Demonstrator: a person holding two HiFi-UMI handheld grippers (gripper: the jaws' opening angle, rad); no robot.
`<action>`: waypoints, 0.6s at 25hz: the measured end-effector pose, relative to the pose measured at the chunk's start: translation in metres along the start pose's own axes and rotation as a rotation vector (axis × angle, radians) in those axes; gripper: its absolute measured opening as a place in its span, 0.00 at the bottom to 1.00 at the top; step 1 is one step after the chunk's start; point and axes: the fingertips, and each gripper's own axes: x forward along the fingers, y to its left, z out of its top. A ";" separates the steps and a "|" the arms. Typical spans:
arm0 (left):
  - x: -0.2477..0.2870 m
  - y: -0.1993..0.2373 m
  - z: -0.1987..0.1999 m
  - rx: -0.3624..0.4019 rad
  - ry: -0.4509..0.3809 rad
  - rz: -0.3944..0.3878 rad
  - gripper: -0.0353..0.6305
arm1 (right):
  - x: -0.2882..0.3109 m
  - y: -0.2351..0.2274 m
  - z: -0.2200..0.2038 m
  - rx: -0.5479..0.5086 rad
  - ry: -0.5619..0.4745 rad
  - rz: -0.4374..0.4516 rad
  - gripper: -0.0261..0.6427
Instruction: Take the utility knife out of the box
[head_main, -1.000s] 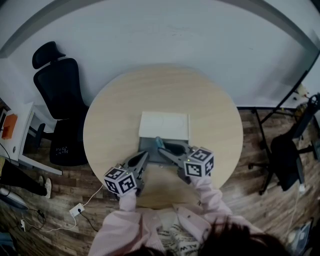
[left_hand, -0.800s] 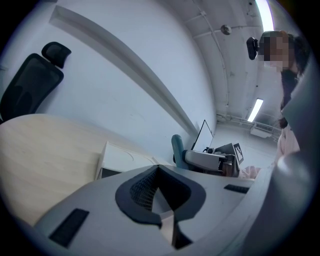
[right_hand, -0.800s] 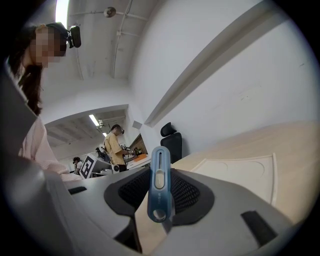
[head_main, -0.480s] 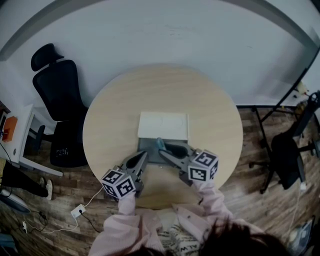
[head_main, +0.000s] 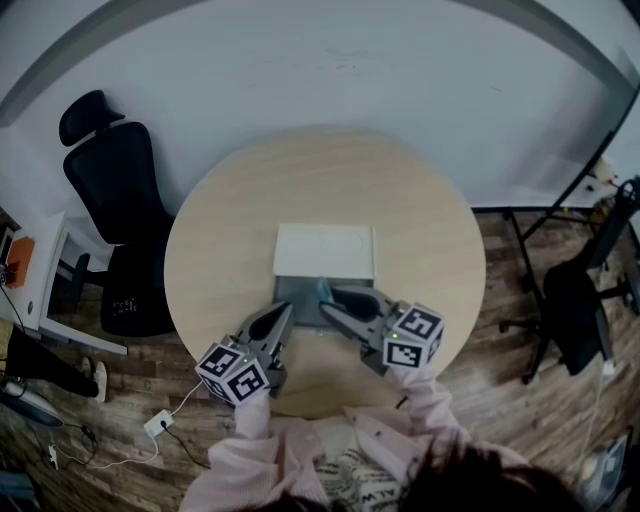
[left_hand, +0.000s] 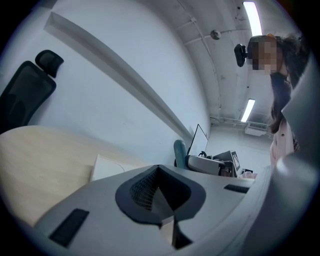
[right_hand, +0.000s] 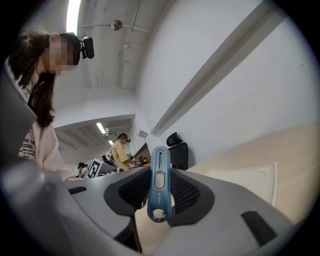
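Vs. a sec ago, both marker cubes sit nearer the head cam, i.e. both hands have come up a bit. The right hand-held gripper (head_main: 340, 300) is clamped on the utility knife (right_hand: 159, 182), blue handle upright btwn the pads w/ its slider facing the cam. The knife has risen w/ it and now hangs just above the open grey box (head_main: 297, 300), near the white lid (head_main: 324, 251) lying open behind it on the bench (head_main: 420, 220). The left hand-held gripper (head_main: 281, 318) has its jaws drawn together w/ nothing evident btwn them, tips by the box's near-left corner; whether it touches the box can't be told. Judgement: extraction prob. nearly done, since the knife looks clear of the box. What's left is to carry it aside & set it down.
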 end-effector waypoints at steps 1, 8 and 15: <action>0.000 -0.002 0.001 0.006 0.000 -0.002 0.05 | -0.001 0.001 0.001 -0.004 -0.003 0.000 0.24; -0.002 -0.012 0.002 0.031 0.004 -0.017 0.05 | -0.004 0.003 0.004 -0.067 -0.014 -0.002 0.24; -0.003 -0.013 0.000 0.036 0.007 -0.020 0.05 | -0.004 0.003 0.000 -0.072 -0.007 -0.001 0.24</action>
